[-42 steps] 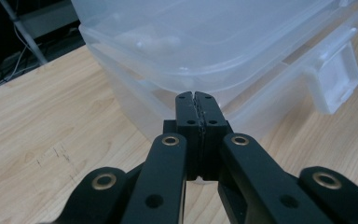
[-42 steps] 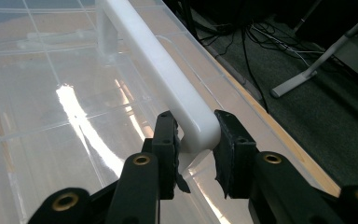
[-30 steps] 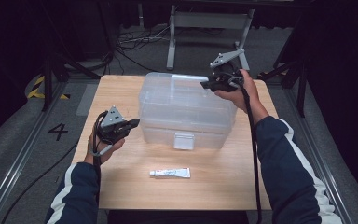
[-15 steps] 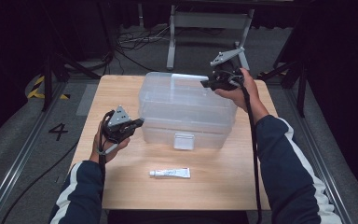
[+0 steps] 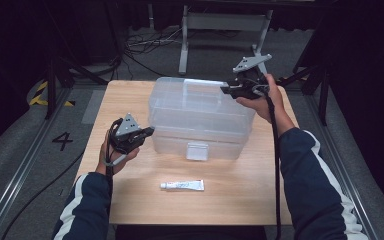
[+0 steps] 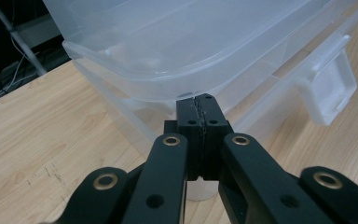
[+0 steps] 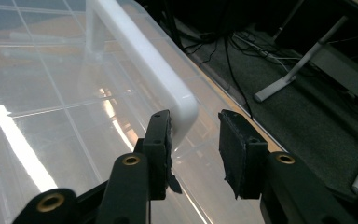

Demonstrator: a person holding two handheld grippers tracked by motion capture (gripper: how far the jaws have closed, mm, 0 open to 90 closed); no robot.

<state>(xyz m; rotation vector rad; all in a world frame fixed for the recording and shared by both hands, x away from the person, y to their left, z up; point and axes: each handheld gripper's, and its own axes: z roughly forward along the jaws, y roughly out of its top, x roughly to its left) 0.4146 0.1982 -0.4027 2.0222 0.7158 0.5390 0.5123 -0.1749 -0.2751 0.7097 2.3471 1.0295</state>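
A pale wooden table (image 5: pixel 130 100) stands on a grey floor in a dark room with cables and a metal stand behind. My right gripper (image 7: pixel 193 140) has its jaws partly apart, and they have just been opening; between them is the rounded end of the white handle (image 7: pixel 135 46) on the lid of the clear plastic storage box (image 5: pixel 200 117). One pad sits close against the handle and the other is apart from it, so I judge this no grip. My left gripper (image 6: pixel 199 116) has its jaws pressed flat together on nothing, their tips just under the lid's rim at the box's near left corner. The front latch (image 6: pixel 328 91) hangs down; whether it is fastened I cannot tell. The lid is on the box; opening it appears to be what is left. A small white tube (image 5: pixel 182 185) lies untouched on the table in front of the box. My right hand (image 5: pixel 260 97) is raised at the lid's far right end; my left hand (image 5: pixel 117 150) is low beside the box.
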